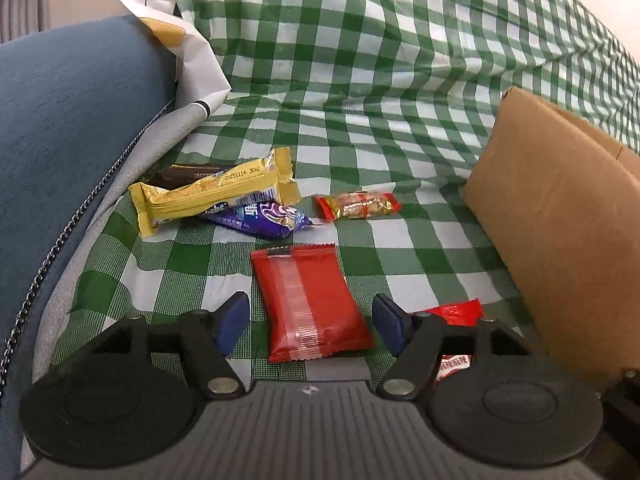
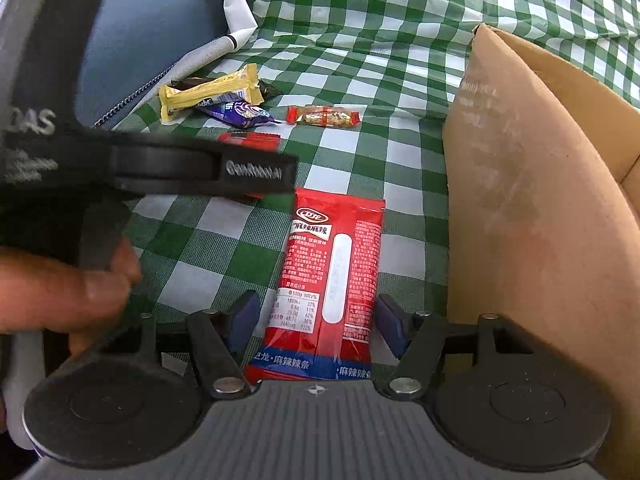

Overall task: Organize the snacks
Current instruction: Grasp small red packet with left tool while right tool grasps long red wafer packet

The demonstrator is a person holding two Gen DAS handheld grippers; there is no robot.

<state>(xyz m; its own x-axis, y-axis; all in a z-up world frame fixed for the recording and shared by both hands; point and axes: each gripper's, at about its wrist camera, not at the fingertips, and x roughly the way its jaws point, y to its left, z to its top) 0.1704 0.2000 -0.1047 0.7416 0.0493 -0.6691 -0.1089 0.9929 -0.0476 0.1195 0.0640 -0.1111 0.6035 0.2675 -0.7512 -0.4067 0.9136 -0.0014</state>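
A: Where does the left wrist camera sit?
B: It sits on the left hand-held gripper and looks forward and down at the checked cloth. It is very close.

A: And the right one?
B: It sits on the right hand-held gripper, looking forward and down too, just as close. The left hand-held gripper fills its left side.

A: What do both see?
B: Both see the yellow bar, the purple wrapper, the small gold candy, the blue cushion on the left and the cardboard box on the right.
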